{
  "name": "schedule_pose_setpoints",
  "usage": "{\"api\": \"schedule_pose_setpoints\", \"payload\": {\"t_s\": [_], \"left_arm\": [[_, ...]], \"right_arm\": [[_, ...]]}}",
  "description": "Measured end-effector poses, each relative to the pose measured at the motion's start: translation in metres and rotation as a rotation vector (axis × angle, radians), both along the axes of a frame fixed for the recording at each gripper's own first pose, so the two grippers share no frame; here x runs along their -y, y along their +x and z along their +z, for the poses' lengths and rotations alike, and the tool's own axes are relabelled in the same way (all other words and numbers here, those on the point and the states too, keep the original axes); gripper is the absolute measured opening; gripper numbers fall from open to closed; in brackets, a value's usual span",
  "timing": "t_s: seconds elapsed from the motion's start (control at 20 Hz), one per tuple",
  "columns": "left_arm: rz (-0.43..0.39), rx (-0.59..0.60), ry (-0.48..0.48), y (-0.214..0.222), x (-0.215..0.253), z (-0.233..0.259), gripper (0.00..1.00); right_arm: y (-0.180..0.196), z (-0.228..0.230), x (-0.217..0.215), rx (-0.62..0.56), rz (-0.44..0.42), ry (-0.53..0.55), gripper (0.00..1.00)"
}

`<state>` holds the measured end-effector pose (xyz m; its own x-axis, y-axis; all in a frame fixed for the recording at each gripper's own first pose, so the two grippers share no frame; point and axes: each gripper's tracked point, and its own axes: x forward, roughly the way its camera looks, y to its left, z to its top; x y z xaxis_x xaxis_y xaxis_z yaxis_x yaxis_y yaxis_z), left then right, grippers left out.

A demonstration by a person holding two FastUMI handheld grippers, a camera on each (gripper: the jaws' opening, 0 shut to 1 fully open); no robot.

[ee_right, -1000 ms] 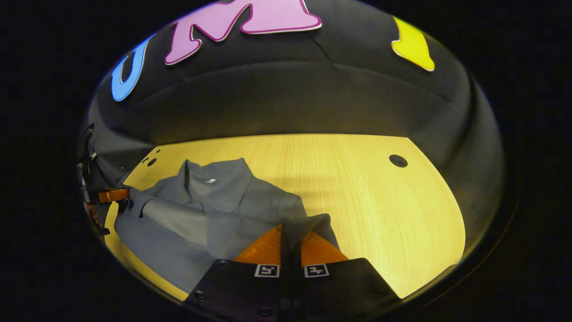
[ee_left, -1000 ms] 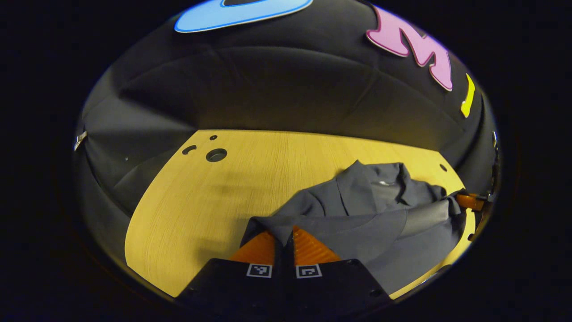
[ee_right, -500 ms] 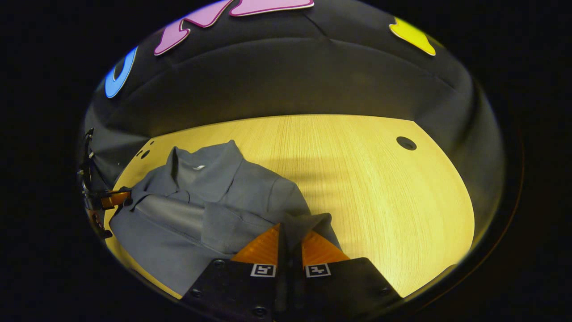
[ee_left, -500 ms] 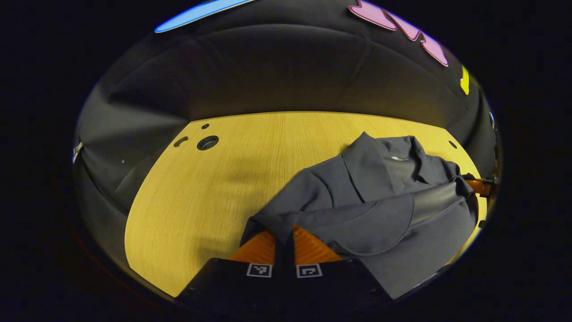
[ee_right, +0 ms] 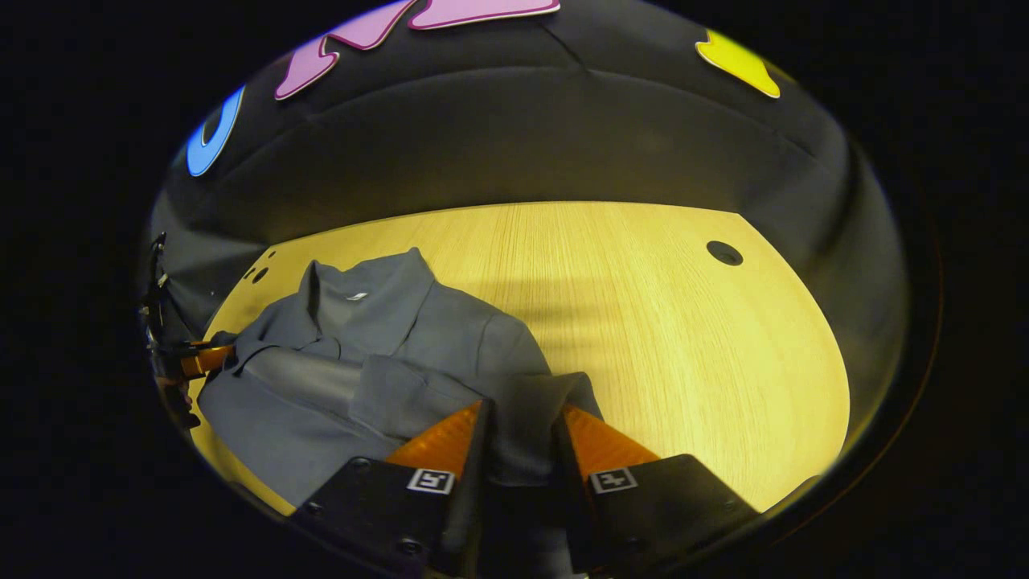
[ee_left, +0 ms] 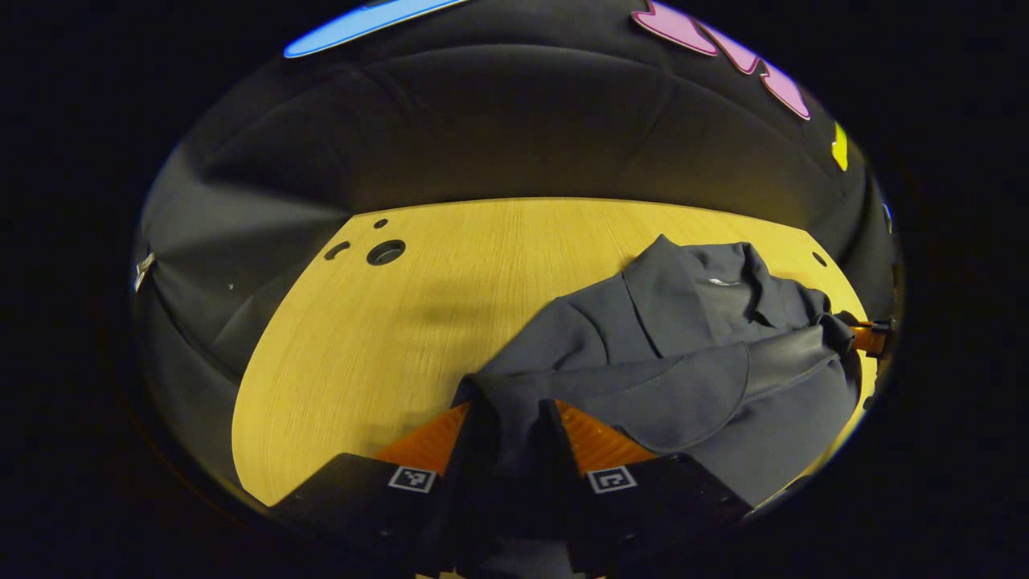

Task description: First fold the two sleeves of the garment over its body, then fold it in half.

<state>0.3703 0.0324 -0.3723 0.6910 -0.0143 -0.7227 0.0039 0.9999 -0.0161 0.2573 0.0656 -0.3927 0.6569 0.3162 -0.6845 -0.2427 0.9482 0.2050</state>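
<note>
A dark grey collared garment [ee_left: 683, 354] lies on the wooden table, its collar [ee_left: 723, 277] toward the far wall. A sleeve [ee_right: 321, 378] is laid across its body. My left gripper [ee_left: 510, 414] is open, and the garment's near left corner lies loosely between its spread fingers. My right gripper [ee_right: 522, 410] is open too, with the near right corner of the garment [ee_right: 386, 346] draped between its fingers. The left gripper view catches the right gripper [ee_left: 864, 338] at the garment's far side. In the right gripper view the left gripper [ee_right: 201, 360] sits at the garment's left edge.
The light wooden table [ee_left: 386, 338] stretches bare to the left of the garment, with a round cable hole [ee_left: 386, 252] near its back corner. The right gripper view shows open table [ee_right: 683, 338] and another hole [ee_right: 724, 252]. Black cloth walls close in behind.
Both grippers, shut on the garment's near corners before, have now spread their fingers. The cloth has slackened between them. The garment has shifted a little.
</note>
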Motion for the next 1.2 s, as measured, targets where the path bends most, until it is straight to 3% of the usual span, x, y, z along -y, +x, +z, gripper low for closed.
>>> {"api": "schedule_pose_setpoints", "payload": {"t_s": [0.05, 0.1, 0.15, 0.25, 0.55, 0.85, 1.2], "left_arm": [[0.003, 0.006, 0.005, -0.003, -0.002, 0.002, 0.58], [-0.001, 0.016, 0.016, -0.007, -0.003, 0.007, 0.61], [-0.007, 0.026, 0.034, -0.011, -0.003, 0.011, 0.74], [-0.028, 0.046, 0.057, -0.020, -0.001, 0.019, 0.90], [-0.072, 0.076, 0.027, -0.057, 0.016, 0.045, 0.95], [-0.077, 0.182, -0.047, -0.097, 0.033, 0.097, 0.95], [-0.113, 0.265, -0.090, -0.157, 0.059, 0.139, 0.95]], "right_arm": [[-0.003, 0.002, 0.002, -0.001, 0.007, -0.001, 0.68], [-0.006, 0.006, 0.004, 0.004, 0.008, -0.004, 0.58], [-0.008, 0.011, 0.006, 0.012, 0.006, -0.001, 0.70], [-0.014, 0.026, 0.010, 0.033, 0.000, 0.008, 0.74], [-0.040, 0.079, 0.022, 0.126, 0.009, 0.023, 0.91], [-0.075, 0.122, 0.032, 0.192, 0.004, 0.069, 0.91], [-0.130, 0.167, 0.017, 0.279, 0.096, 0.091, 0.91]]}}
